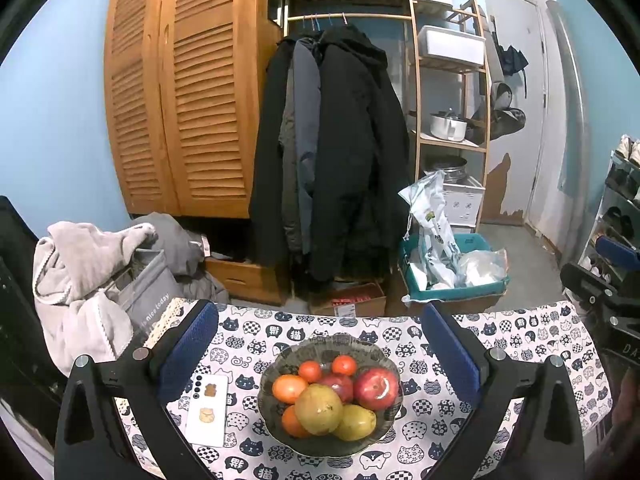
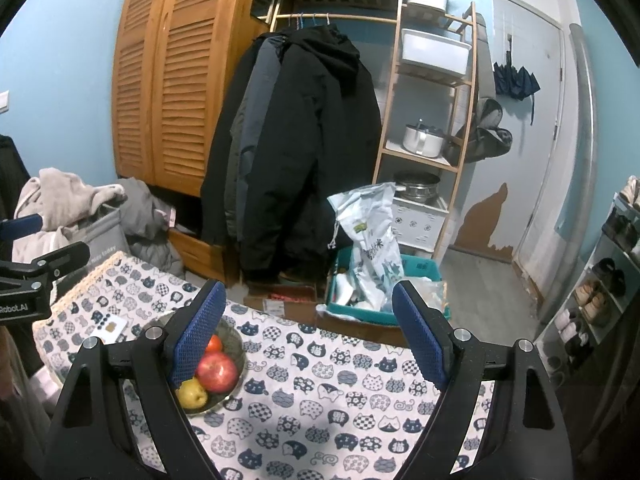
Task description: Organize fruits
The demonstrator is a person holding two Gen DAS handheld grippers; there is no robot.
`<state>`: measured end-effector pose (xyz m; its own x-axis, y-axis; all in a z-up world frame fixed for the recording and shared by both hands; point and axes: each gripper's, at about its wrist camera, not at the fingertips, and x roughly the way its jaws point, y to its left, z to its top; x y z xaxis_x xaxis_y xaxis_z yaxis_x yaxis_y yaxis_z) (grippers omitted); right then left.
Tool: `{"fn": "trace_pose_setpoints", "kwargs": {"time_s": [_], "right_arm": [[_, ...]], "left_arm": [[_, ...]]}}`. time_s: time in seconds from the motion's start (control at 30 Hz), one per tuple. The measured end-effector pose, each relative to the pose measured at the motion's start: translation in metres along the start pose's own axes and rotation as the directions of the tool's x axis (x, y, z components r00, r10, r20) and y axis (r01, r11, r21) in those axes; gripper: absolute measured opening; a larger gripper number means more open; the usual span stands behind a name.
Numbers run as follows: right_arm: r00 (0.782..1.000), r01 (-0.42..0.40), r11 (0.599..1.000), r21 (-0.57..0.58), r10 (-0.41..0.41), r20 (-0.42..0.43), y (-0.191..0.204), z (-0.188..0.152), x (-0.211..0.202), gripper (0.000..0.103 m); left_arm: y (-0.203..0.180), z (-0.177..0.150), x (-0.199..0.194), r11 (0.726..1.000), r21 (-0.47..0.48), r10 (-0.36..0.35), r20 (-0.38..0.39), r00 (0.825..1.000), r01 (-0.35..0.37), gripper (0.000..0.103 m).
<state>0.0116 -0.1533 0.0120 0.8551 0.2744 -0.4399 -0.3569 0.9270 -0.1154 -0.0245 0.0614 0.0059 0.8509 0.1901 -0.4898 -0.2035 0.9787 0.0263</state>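
Fruit: piled in glass bowl [image 1: 329, 396] on cat-print cloth [image 2: 340, 392]; red apple [image 1: 376, 388], pears, small tomatoes.
Left gripper [image 1: 324, 352]: jaws spread wide, empty, bowl framed between them.
Right gripper [image 2: 308, 336]: released, empty, over bare cloth beside bowl.
Risk: fruit stacked loosely; lifting a lower piece could roll the others out. Phone [image 1: 208, 410] lies just beside bowl, easily knocked.
Views: left shows whole pile and phone; right shows only the bowl's edge behind its finger.
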Motion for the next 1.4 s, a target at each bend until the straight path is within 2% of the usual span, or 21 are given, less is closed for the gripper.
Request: {"fn": "trace_pose_setpoints", "kwargs": {"time_s": [0.5, 0.7, 1.13, 1.4], "right_arm": [[1.0, 0.002, 1.0, 0.0, -0.002, 0.002, -0.0006, 0.0008, -0.0002, 0.084], [1.0, 0.002, 1.0, -0.001, -0.002, 0.003, -0.0006, 0.0007, -0.0004, 0.084], [1.0, 0.003, 1.0, -0.002, -0.003, 0.003, 0.0, 0.0006, -0.0004, 0.084], [1.0, 0.003, 1.0, -0.003, -0.003, 0.003, 0.0002, 0.0005, -0.0005, 0.084]], "left_arm": [[-0.0011, 0.0007, -0.0015, 1.0, -0.002, -0.005, 0.002, 1.0, 0.005, 0.102], [-0.0045, 0.0015, -0.0021, 1.0, 0.007, 0.015, -0.007, 1.0, -0.015, 0.102], [-0.0022, 0.0048, -0.0093, 1.0, -0.009, 0.027, 0.034, 0.999, -0.026, 0.102], [0.0004, 0.0054, -0.0085, 0.999, -0.021, 0.027, 0.035, 0.999, -0.027, 0.102]]}}
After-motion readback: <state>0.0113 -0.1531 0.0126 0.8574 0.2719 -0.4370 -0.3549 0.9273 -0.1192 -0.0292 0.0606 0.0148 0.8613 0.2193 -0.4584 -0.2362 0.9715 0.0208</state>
